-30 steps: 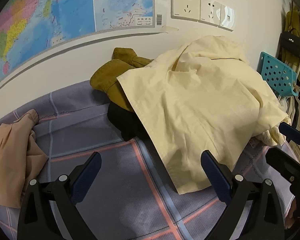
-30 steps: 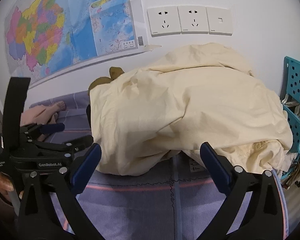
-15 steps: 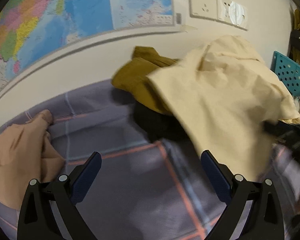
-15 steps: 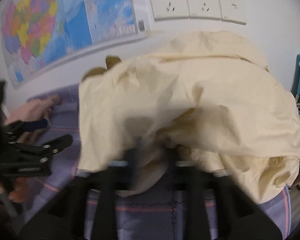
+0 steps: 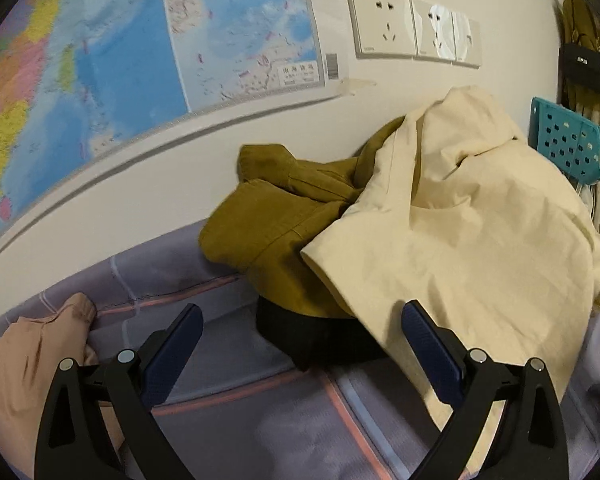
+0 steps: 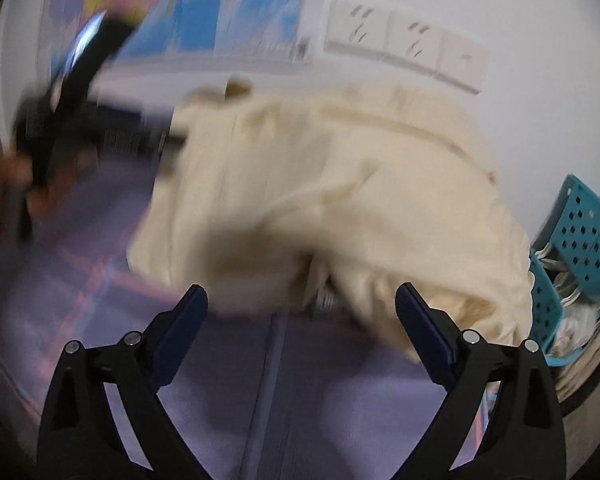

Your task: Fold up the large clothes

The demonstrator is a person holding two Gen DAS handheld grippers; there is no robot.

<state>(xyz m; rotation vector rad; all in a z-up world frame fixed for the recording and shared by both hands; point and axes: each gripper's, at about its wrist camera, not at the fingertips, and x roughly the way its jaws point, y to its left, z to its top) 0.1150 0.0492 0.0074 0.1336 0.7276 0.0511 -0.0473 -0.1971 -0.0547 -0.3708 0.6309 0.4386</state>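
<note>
A large cream garment [image 5: 460,240] lies heaped against the wall, partly over a mustard garment [image 5: 276,224] and a black one [image 5: 316,336]. My left gripper [image 5: 302,320] is open just in front of the black garment, with nothing between its pads. In the blurred right wrist view, my right gripper [image 6: 300,300] is opening. The cream garment's [image 6: 340,184] lower edge lies at its fingertips, and the pads do not press on it. A peach garment [image 5: 24,368] lies at the lower left.
The clothes rest on a purple plaid bed sheet [image 5: 260,420] against a white wall with a map [image 5: 140,60] and sockets [image 5: 412,32]. A teal perforated basket [image 6: 580,240] stands at the right. A person's hand [image 6: 4,172] holds a blurred black tool at the left.
My right gripper shut near the cream garment's edge and has spread wide again, rolling as it moved. The cream garment has shifted right, baring more mustard cloth. The left view has swung towards the wall.
</note>
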